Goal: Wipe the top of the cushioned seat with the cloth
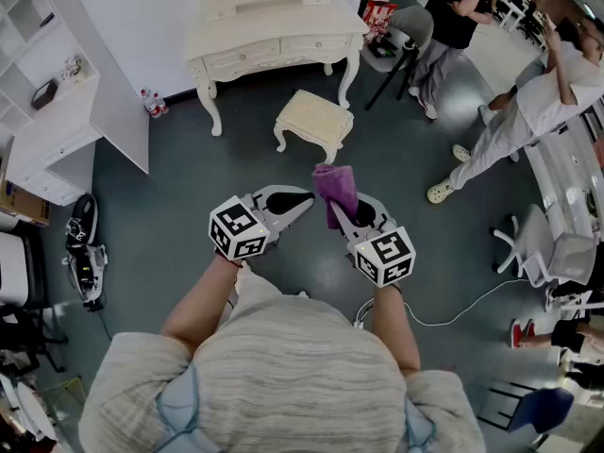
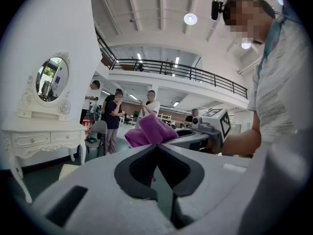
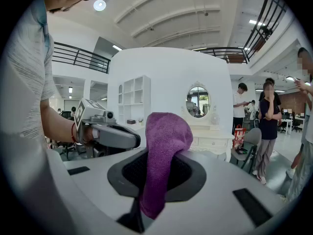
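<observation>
The cream cushioned seat [image 1: 314, 121] is a small stool on the grey floor, ahead of both grippers and apart from them. A purple cloth [image 1: 336, 189] hangs from my right gripper [image 1: 340, 206], which is shut on it. In the right gripper view the cloth [image 3: 164, 151] bunches above the jaws and trails down between them. My left gripper [image 1: 300, 199] is held beside the right one, shut with nothing in it. Its jaws meet at the tip [image 2: 157, 148] in the left gripper view, where the cloth [image 2: 151, 130] shows just beyond.
A cream dressing table [image 1: 274, 26] with a mirror stands behind the stool. A grey office chair [image 1: 401, 31] and several people [image 1: 538, 102] are at the right. White shelving [image 1: 57, 111] lines the left. A white cable [image 1: 453, 310] lies on the floor.
</observation>
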The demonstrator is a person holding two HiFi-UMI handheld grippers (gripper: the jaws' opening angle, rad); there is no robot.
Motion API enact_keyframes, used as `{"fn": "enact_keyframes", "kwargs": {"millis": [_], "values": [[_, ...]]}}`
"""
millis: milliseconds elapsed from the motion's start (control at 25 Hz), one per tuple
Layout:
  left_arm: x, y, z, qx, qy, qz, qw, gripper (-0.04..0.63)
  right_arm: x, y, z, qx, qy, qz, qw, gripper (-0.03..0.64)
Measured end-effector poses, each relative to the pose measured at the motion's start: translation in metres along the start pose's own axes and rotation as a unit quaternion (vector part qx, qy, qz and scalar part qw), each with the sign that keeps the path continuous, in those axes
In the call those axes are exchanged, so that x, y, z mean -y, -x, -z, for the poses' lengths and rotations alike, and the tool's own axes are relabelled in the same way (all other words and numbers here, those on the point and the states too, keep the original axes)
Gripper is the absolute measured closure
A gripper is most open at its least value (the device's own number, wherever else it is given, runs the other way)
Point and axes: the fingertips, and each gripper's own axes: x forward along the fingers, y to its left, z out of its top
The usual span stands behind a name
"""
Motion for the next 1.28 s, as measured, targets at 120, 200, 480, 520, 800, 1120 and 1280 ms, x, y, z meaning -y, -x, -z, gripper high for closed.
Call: {"fn": "enact_keyframes", "kwargs": {"millis": [120, 200, 480, 520, 800, 1120, 1280], "values": [[0.000, -0.004, 0.001, -0.001, 0.000, 0.005, 1.0000, 0.583, 0.003, 0.000, 0.002, -0.002, 0.002, 0.003, 1.000, 0.552], [0.001, -0.006, 0.001, -0.001, 0.000, 0.007, 1.0000, 0.583, 0.005, 0.001, 0.002, -0.002, 0.003, 0.004, 1.000, 0.552], [-0.001, -0.010, 0.000, 0.000, -0.001, 0.006, 1.0000, 0.583, 0.008, 0.000, 0.002, 0.000, 0.004, 0.003, 1.000, 0.551], [-0.001, -0.010, 0.000, 0.000, -0.001, 0.006, 1.0000, 0.583, 0.007, 0.001, 0.003, -0.002, 0.004, 0.003, 1.000, 0.552], [-0.002, -0.009, 0.000, 0.000, 0.001, 0.001, 1.0000, 0.583, 0.008, -0.001, 0.002, -0.001, 0.008, 0.002, 1.000, 0.552], [-0.002, -0.006, 0.004, 0.004, 0.008, -0.002, 1.0000, 0.583, 0.006, 0.003, 0.000, 0.014, -0.002, 0.001, 1.000, 0.551], [0.000, -0.012, 0.003, 0.007, 0.010, 0.000, 0.9999, 0.583, 0.010, 0.009, 0.000, 0.013, 0.000, 0.003, 1.000, 0.551]]}}
